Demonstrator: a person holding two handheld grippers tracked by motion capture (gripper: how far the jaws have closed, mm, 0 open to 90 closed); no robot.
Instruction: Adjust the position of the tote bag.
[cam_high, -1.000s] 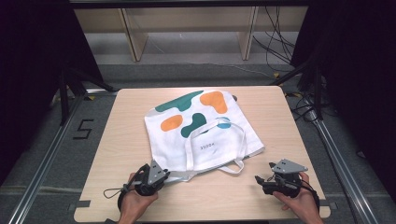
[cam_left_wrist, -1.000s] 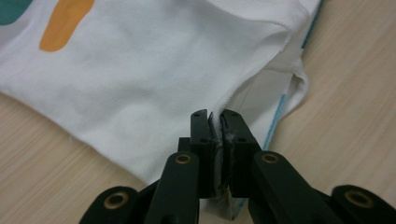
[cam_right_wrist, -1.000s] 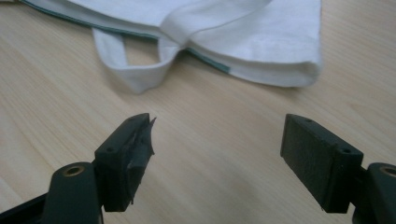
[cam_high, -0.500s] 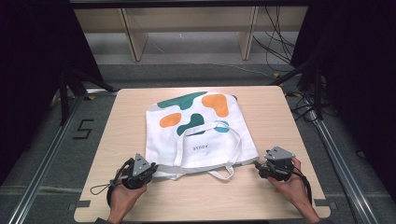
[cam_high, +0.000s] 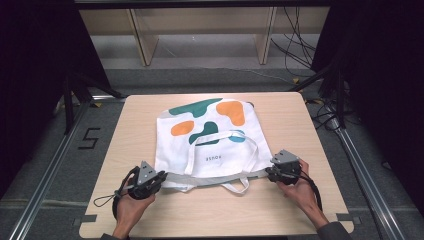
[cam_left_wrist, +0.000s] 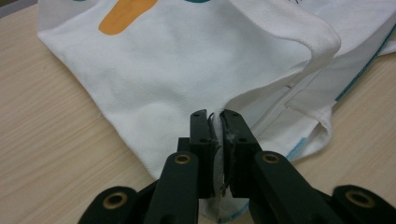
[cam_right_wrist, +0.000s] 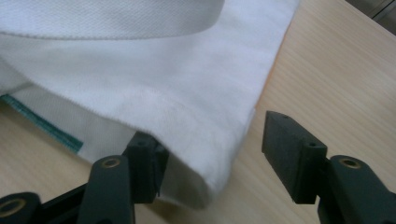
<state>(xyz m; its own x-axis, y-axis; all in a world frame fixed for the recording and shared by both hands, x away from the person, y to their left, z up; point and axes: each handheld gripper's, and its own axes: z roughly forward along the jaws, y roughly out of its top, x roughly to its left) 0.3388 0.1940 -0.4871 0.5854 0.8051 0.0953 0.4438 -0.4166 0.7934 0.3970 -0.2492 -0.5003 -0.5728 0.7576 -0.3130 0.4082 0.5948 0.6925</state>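
A white tote bag (cam_high: 210, 135) with orange and teal shapes lies flat on the wooden table (cam_high: 300, 115), its handles looped near the front edge. At the bag's near left corner, my left gripper (cam_high: 162, 177) is shut on the cloth. In the left gripper view the pads of the left gripper (cam_left_wrist: 215, 116) pinch a fold of the bag (cam_left_wrist: 187, 70). My right gripper (cam_high: 268, 172) is at the near right corner. Its jaws have just been closing. In the right gripper view the right gripper (cam_right_wrist: 212, 133) straddles the bag's corner (cam_right_wrist: 163, 84) with a gap still left at one pad.
Bare tabletop runs along the front edge and both sides of the bag. Metal rails (cam_high: 55, 175) flank the table, with a "5" mark (cam_high: 90, 138) on the floor at left. Wooden shelving legs (cam_high: 142, 40) and cables (cam_high: 295, 45) lie beyond the far edge.
The left gripper has drawn the bag's near left corner leftward, stretching the front edge straight. The right gripper has moved in from the bare table to the near right corner, jaws narrowing.
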